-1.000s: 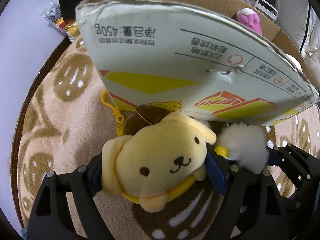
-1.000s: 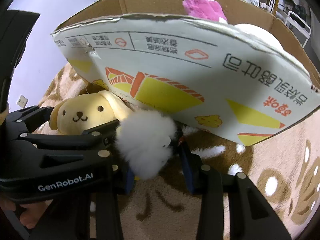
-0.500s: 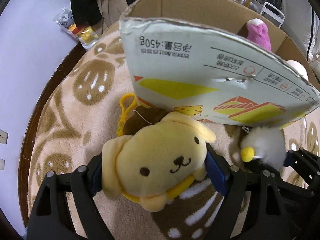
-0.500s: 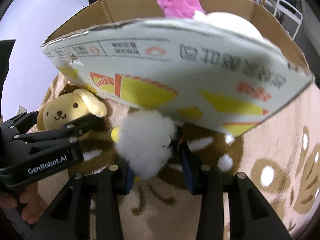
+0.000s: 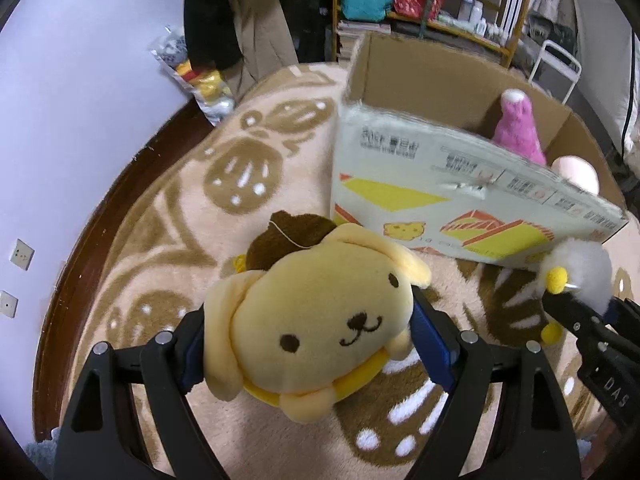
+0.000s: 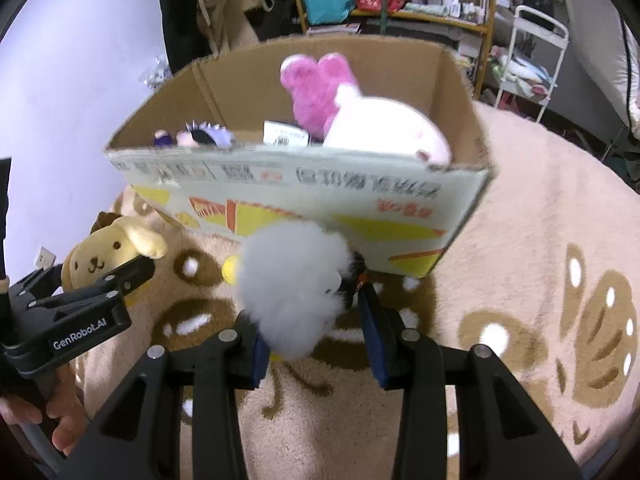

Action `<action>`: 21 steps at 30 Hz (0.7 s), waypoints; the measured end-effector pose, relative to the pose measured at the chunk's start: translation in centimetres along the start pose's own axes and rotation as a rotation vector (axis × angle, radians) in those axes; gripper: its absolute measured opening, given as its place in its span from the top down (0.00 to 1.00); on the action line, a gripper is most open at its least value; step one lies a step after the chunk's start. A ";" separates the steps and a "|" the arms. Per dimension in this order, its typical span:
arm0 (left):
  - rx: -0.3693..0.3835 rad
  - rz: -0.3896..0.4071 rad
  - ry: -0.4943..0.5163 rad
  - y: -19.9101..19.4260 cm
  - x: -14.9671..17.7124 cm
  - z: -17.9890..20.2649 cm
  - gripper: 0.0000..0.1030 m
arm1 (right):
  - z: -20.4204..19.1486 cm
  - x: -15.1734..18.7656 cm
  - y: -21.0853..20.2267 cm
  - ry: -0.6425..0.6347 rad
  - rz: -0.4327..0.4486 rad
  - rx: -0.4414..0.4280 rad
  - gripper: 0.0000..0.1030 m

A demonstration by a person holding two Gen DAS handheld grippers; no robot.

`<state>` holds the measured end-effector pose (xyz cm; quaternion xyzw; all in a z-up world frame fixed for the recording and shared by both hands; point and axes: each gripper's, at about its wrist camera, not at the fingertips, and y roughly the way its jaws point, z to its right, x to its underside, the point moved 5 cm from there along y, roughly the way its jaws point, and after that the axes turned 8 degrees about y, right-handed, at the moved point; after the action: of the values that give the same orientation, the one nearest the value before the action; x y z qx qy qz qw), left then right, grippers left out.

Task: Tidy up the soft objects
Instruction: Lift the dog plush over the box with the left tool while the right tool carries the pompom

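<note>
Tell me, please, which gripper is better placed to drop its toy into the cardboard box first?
Right, probably. The right gripper holds the white fluffy toy right against the cardboard box; the left gripper holds the yellow dog plush farther back.

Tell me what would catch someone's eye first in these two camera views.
The yellow dog plush, squeezed between the left gripper fingers low in the left wrist view. Next the fluffy white plush held in the right gripper. Behind both stands the open cardboard box on the patterned rug, a pink plush poking above its rim.
</note>
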<state>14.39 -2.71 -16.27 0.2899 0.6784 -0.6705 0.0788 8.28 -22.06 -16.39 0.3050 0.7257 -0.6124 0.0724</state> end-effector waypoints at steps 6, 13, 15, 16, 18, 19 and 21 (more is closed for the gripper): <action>-0.035 0.116 -0.017 -4.0 -0.5 -0.7 0.19 | -1.6 -0.4 -2.6 0.000 0.080 -0.014 0.59; -0.017 0.248 -0.008 -8.6 -1.9 -0.7 0.19 | -2.3 -1.5 -6.8 0.010 0.199 -0.053 0.59; -0.022 0.283 0.006 -10.0 -2.4 -0.8 0.19 | -2.3 -1.9 -8.2 0.019 0.240 -0.057 0.59; -0.032 0.311 0.016 -11.0 -2.8 -0.8 0.19 | -2.2 -2.1 -8.8 0.026 0.259 -0.062 0.59; -0.041 0.357 0.025 -12.7 -3.5 -0.8 0.19 | -2.1 -2.8 -9.8 0.044 0.277 -0.088 0.59; -0.040 0.384 0.024 -13.6 -3.9 -0.9 0.19 | -2.0 -3.1 -10.4 0.052 0.289 -0.103 0.59; -0.035 0.435 0.033 -15.3 -4.9 -0.8 0.19 | -2.0 -3.8 -11.5 0.056 0.318 -0.117 0.59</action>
<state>10.96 -2.36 -0.56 0.4390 0.6124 -0.6210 0.2157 5.79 -22.27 -4.35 0.4280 0.7044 -0.5413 0.1660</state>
